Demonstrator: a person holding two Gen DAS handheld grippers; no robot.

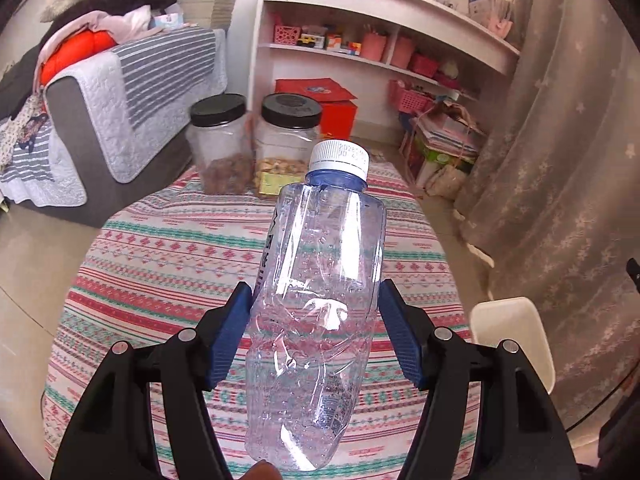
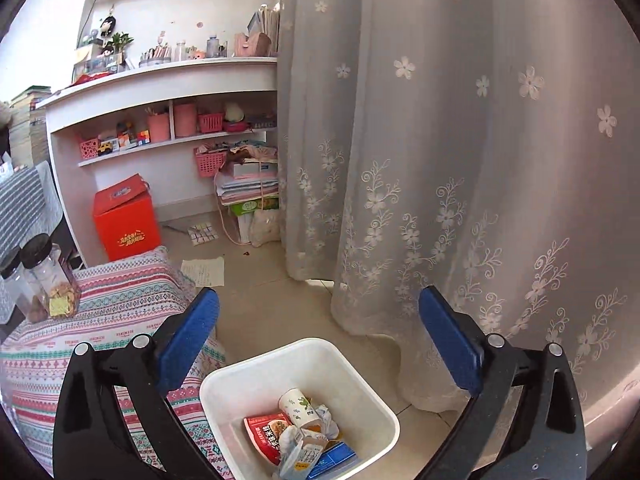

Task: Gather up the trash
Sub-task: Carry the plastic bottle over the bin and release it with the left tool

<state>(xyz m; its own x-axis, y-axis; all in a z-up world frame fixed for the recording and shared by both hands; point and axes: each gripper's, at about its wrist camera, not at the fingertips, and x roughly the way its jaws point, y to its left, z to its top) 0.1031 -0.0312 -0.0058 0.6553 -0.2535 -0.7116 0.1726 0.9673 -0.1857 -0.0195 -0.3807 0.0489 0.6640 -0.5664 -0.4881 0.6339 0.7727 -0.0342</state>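
Note:
My left gripper [image 1: 316,300] is shut on a clear empty plastic bottle [image 1: 316,280] with a white cap [image 1: 339,159], held above the patterned tablecloth [image 1: 160,264]. The white trash bin shows as a corner at the right in the left wrist view [image 1: 516,328]. In the right wrist view the bin [image 2: 248,376] stands on the floor beside the table and holds a paper cup [image 2: 296,402], a red packet [image 2: 266,434], crumpled paper and small cartons. My right gripper [image 2: 318,328] is open and empty, above the bin.
Two black-lidded jars [image 1: 220,144] [image 1: 286,140] of snacks stand at the table's far edge. A grey sofa [image 1: 108,128] is at the left, a white shelf unit [image 1: 360,40] behind, an orange box [image 2: 126,220] on the floor, a flowered curtain [image 2: 460,160] at the right.

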